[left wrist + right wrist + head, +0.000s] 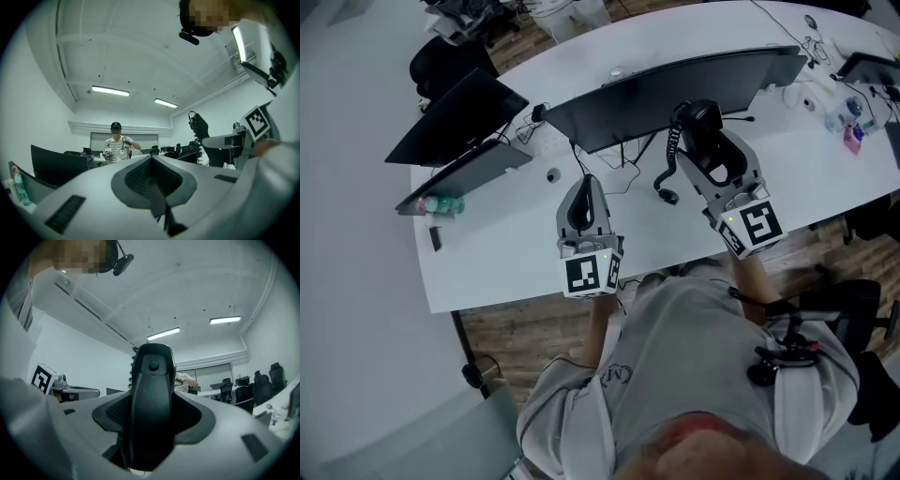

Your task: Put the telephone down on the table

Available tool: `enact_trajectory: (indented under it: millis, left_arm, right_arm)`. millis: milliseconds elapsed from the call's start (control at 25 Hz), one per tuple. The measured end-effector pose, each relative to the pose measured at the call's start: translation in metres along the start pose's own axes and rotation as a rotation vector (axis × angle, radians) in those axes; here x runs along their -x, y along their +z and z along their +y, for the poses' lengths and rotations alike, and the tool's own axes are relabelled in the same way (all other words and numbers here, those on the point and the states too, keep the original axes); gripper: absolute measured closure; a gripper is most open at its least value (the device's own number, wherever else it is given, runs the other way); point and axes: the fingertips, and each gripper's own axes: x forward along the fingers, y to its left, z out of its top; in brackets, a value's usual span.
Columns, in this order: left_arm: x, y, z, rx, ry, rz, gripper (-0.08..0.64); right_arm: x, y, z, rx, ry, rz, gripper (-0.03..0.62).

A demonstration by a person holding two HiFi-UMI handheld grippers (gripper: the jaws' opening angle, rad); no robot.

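Note:
A black telephone handset (701,122) stands upright between the jaws of my right gripper (713,157), above the white table (516,253) just in front of the curved monitor. Its coiled cord (672,152) hangs down on the left to the tabletop. In the right gripper view the handset (151,399) fills the gap and both pads (192,414) press on its sides. My left gripper (585,195) hovers over the table's near part, left of the handset. Its jaws are shut with nothing between them, as the left gripper (151,165) view shows.
A wide curved monitor (675,84) stands across the table's middle, with cables (623,169) under it. A dark laptop (455,117) and a green bottle (441,203) lie at the left end. Small items crowd the far right (848,117). A person (117,144) stands far off.

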Motion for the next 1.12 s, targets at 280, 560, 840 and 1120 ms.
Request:
enact_trajectory:
  millis: [280, 560, 840, 1120]
  left_arm:
    - [-0.019, 0.004, 0.0, -0.016, 0.036, -0.025, 0.556]
    - [-0.013, 0.005, 0.005, -0.003, 0.023, -0.036, 0.556]
    - [-0.001, 0.007, 0.014, 0.006, 0.006, -0.054, 0.556]
    - [0.007, -0.002, 0.032, 0.015, 0.022, -0.04, 0.557]
  right_arm:
    - [-0.012, 0.002, -0.01, 0.005, 0.05, -0.009, 0.311]
    - [-0.012, -0.004, -0.004, 0.011, 0.031, 0.011, 0.311]
    - [-0.01, -0.009, 0.007, -0.015, 0.011, 0.015, 0.311]
    - [-0.017, -0.045, 0.013, -0.05, 0.003, 0.09, 0.311]
